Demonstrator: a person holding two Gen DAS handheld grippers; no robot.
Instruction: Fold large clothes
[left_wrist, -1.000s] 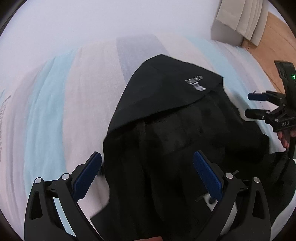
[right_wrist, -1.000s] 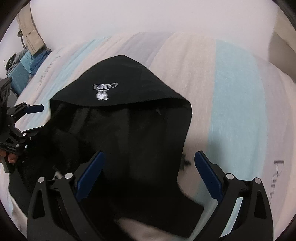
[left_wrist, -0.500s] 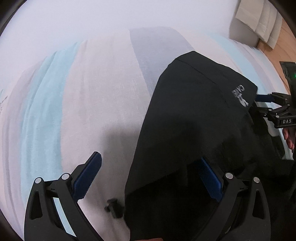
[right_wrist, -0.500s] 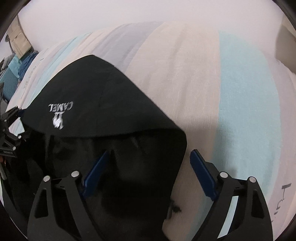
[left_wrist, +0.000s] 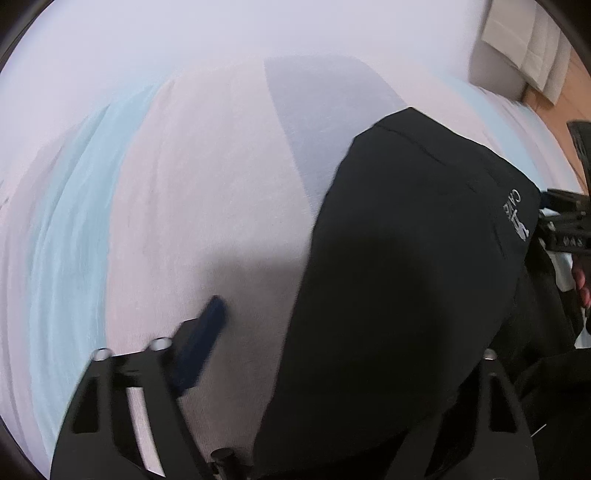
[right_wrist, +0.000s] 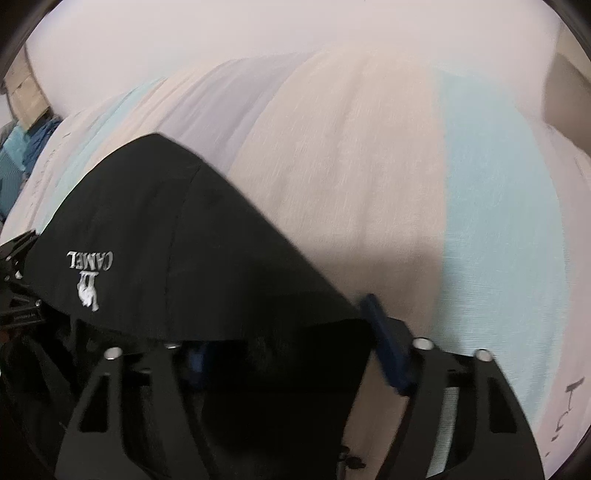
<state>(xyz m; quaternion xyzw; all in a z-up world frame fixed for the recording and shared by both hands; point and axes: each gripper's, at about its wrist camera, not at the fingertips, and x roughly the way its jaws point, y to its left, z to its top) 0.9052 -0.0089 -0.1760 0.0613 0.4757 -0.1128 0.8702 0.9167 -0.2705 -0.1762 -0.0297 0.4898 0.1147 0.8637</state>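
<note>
L gripper (left_wrist: 325, 354) jaws closing, black jacket (left_wrist: 406, 258) edge between them, can't tell if pads bite yet | R gripper (right_wrist: 291, 347) same, closing over jacket hem | jacket lies on striped bed (right_wrist: 369, 184) | only my R cam shows logo (right_wrist: 88, 280) clearly

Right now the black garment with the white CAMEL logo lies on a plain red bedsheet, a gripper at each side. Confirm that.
Not quite: the bedsheet is striped in pale blue, beige and grey, not plain red, as the right wrist view shows. The black garment and its CAMEL logo are as stated.
</note>
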